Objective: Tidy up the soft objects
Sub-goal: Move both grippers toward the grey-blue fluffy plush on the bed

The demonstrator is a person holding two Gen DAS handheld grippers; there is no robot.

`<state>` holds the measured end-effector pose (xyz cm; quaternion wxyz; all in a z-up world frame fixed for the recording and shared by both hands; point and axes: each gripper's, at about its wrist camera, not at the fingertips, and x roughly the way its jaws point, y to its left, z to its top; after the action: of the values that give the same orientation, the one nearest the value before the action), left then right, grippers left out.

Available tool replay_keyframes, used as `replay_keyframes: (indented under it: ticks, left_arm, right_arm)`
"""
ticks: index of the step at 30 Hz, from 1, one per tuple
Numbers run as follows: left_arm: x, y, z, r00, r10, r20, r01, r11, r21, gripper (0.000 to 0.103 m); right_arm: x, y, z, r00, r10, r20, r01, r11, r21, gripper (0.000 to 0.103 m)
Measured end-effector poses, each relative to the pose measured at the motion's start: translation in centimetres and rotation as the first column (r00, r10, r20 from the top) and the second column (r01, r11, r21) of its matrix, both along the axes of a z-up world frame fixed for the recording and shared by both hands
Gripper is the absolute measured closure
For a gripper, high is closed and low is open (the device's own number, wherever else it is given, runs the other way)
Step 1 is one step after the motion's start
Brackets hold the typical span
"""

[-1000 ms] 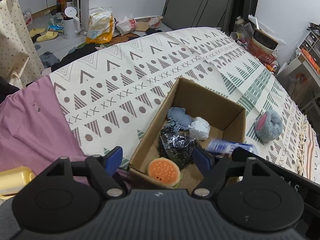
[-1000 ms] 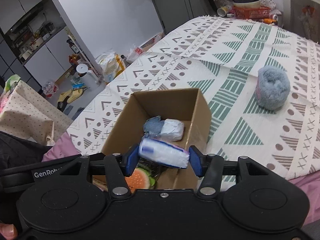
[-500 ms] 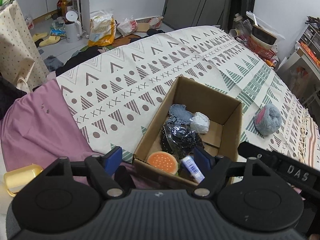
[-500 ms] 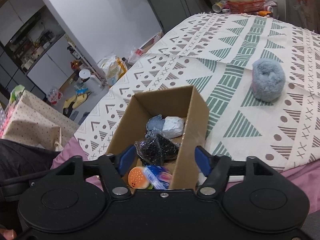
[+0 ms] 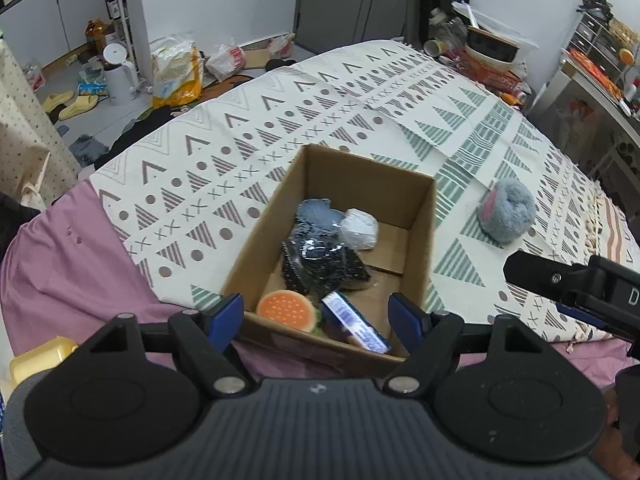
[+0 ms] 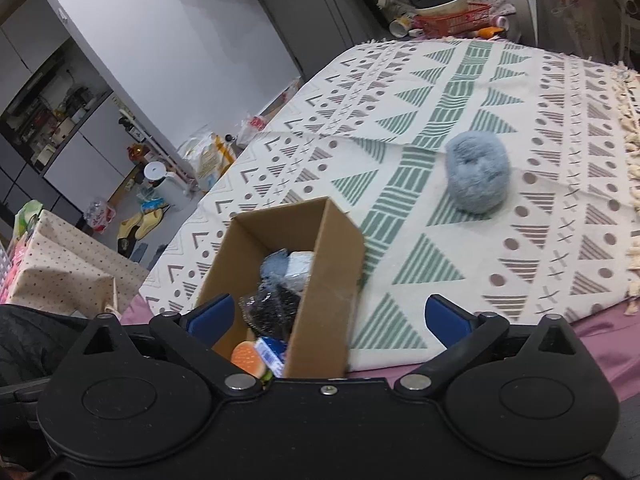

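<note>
An open cardboard box [image 5: 420,240] [image 6: 324,292] sits on the patterned bedspread. Inside lie an orange burger toy [image 5: 286,311] [image 6: 249,357], a blue-and-white packet [image 5: 356,327] [image 6: 270,351], a black shiny bag [image 5: 320,262] [image 6: 272,308], a grey soft item [image 5: 316,212] and a white bundle [image 5: 360,226]. A fluffy grey-blue plush [image 5: 506,216] [image 6: 478,178] rests on the bedspread right of the box. My left gripper [image 5: 318,314] hangs open over the box's near edge, holding nothing. My right gripper [image 6: 326,316] is open and empty above the box's right wall.
The bedspread [image 5: 240,152] [image 6: 520,128] covers a pink sheet [image 5: 60,256]. A yellow object [image 5: 40,360] lies at the left edge. Bags, a white kettle [image 5: 118,76] and slippers clutter the floor beyond the bed. A red basket [image 6: 452,20] with bowls stands past the far end.
The right gripper has let go of the blue-and-white packet, which now lies in the box beside the burger toy. That gripper opened wide and drew back to the right. The left gripper rose slightly.
</note>
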<state>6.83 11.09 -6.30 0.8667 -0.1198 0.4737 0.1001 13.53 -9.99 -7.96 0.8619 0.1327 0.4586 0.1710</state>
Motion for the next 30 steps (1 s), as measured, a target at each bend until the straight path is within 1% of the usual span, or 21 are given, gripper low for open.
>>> replay_keyframes:
  ticks: [6, 10, 13, 18, 23, 30]
  left_arm:
    - [0.5, -1.7, 0.4, 1.000, -0.015, 0.003, 0.015, 1.000, 0.016, 0.025]
    - [1.1, -2.9, 0.7, 1.000, -0.018, 0.003, 0.018, 1.000, 0.020, 0.025]
    - [1.6, -3.9, 0.7, 1.000, -0.025, 0.001, 0.025, 0.999, 0.023, 0.025]
    - [2.2, -5.6, 0.9, 0.999, -0.041, 0.007, 0.040, 0.999, 0.036, 0.025]
    - [3.1, -6.9, 1.1, 0.999, -0.028, 0.031, 0.026, 0.998, 0.052, 0.025]
    - [5.0, -8.6, 1.5, 0.999, -0.028, 0.043, 0.025, 0.997, 0.069, 0.025]
  right_arm:
    - [0.3, -1.9, 0.1, 1.000, -0.003, 0.001, 0.003, 1.000, -0.003, 0.000]
    - [0.3, -3.2, 0.5, 0.999, 0.004, 0.039, -0.003, 1.000, -0.022, 0.000]
    - [0.5, -4.5, 0.7, 0.999, 0.001, 0.043, -0.002, 1.000, 0.018, 0.000]
    - [1.4, -7.0, 0.8, 0.998, -0.038, 0.057, 0.038, 0.999, 0.011, 0.000]
    - [2.3, -9.6, 0.3, 0.996, -0.078, 0.053, 0.077, 0.997, 0.026, 0.000]
    - [4.1, -12.6, -0.1, 0.992, -0.121, 0.041, 0.119, 0.991, 0.055, 0.000]
